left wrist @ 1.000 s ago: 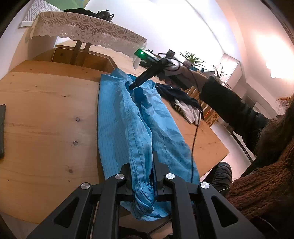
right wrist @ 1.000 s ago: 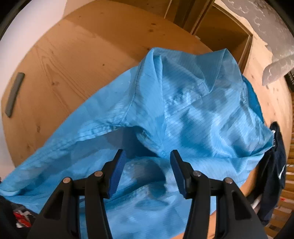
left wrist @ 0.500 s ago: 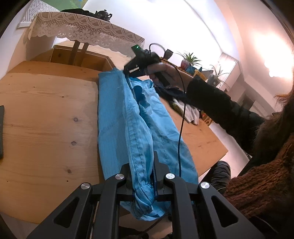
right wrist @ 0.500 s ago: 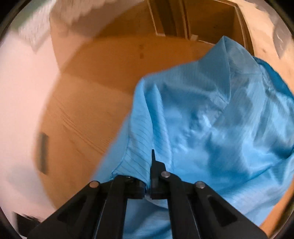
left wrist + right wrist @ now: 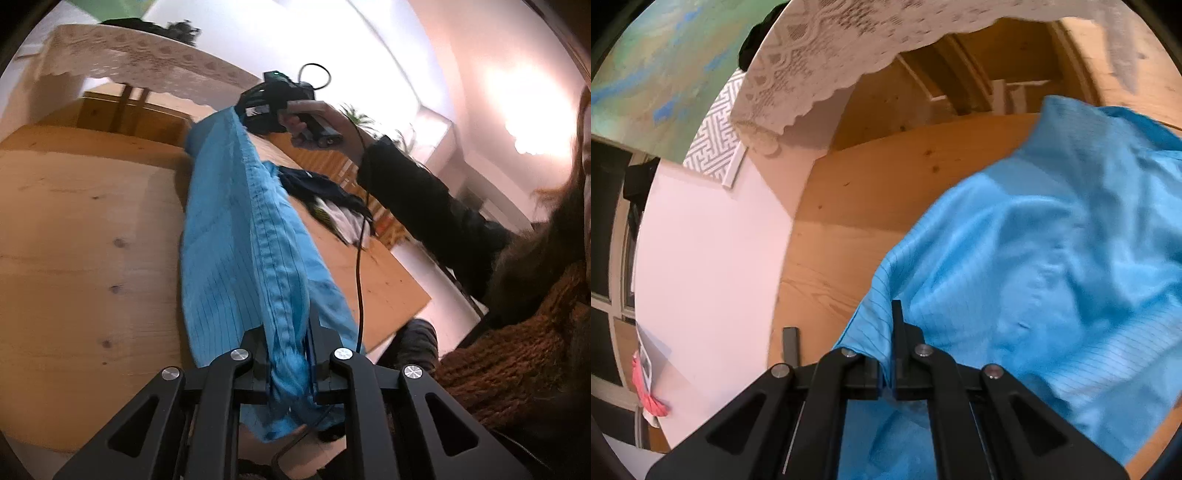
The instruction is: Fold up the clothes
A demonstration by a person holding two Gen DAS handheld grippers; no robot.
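Observation:
A light blue pinstriped garment (image 5: 240, 236) stretches along the wooden table (image 5: 81, 236), lifted along one seamed edge. My left gripper (image 5: 290, 354) is shut on its near bunched end. At the far end a person's hand holds my right gripper (image 5: 251, 110), which pinches the other end of that edge. In the right wrist view my right gripper (image 5: 886, 365) is shut on a fold of the blue garment (image 5: 1052, 266), and the rest of the cloth drapes to the right over the table (image 5: 842, 236).
A heap of dark and white clothes (image 5: 325, 199) lies on the table's right side. A lace-covered side table (image 5: 147, 62) stands beyond the far edge. A dark flat bar (image 5: 790, 345) lies near the table's left edge. The person's sleeve (image 5: 436, 210) and a cable (image 5: 360, 266) cross on the right.
My right gripper closed on the garment's far edge and lifted it, pulling the edge taut between both grippers. My left gripper kept its hold and rose a little.

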